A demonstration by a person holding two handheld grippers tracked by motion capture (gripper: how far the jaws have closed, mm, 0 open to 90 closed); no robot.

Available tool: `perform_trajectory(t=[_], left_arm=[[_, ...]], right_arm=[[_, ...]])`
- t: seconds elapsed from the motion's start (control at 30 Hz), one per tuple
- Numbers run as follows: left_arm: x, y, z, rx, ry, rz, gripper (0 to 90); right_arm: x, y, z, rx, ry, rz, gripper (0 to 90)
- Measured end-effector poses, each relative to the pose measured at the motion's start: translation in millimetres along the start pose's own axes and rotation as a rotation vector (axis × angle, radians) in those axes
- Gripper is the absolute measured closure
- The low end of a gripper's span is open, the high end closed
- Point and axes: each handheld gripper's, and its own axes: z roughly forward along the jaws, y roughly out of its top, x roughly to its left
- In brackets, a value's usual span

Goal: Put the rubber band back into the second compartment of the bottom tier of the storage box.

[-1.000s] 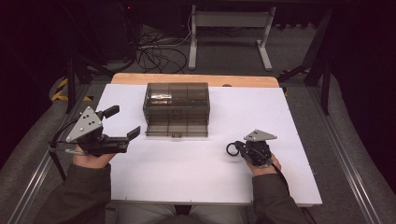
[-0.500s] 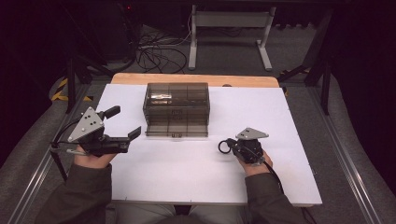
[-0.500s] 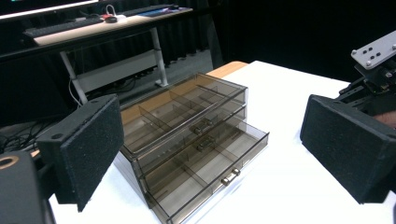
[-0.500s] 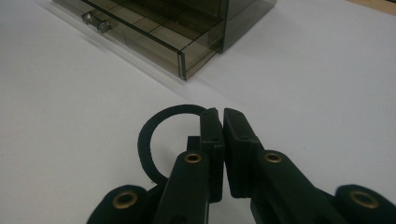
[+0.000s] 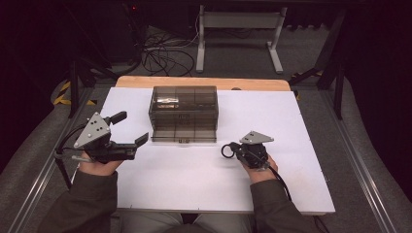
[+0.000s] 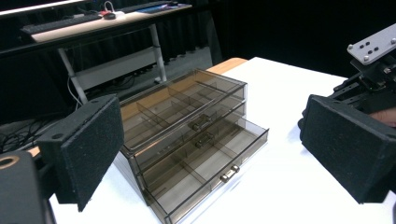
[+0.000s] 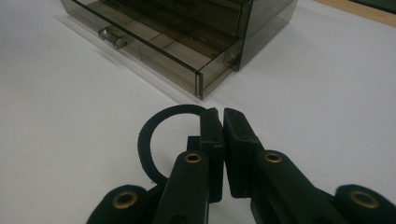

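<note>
A smoky see-through drawer box (image 5: pixel 183 104) stands at the back middle of the white table (image 5: pixel 291 126). Its bottom drawer (image 5: pixel 183 135) is pulled out, with a small metal knob (image 6: pixel 227 175) on the front. My left gripper (image 5: pixel 131 127) rests left of the box, its pads (image 6: pixel 88 149) wide apart and nothing between them. The right gripper (image 5: pixel 234 148) lies on the table in front and to the right of the drawer, jaws shut on a black ring (image 5: pixel 227 150). In the right gripper view the ring (image 7: pixel 148 140) loops out to the left of the closed fingertips (image 7: pixel 223 114), a short way from the drawer's corner (image 7: pixel 201 84).
A wooden strip (image 5: pixel 199 82) runs along the table's far edge. Beyond it, cables (image 5: pixel 160 56) lie on the floor beside a metal desk frame (image 5: pixel 238 29). Metal rails (image 5: pixel 362 170) flank the table. Bare white surface lies between the two hands.
My right gripper has slid left with the black ring, closer to the open drawer. The left gripper and the drawer box have stayed put.
</note>
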Motion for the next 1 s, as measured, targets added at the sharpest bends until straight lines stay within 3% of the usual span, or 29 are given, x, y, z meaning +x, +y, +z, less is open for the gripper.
perform_trajectory(t=[1.0], left_arm=[[2.6,-4.2,-7.7,0.002,0.033,-0.012,7.1]], right_arm=[[10.0,23.4,29.4,-0.037,0.059,-0.029,87.2]])
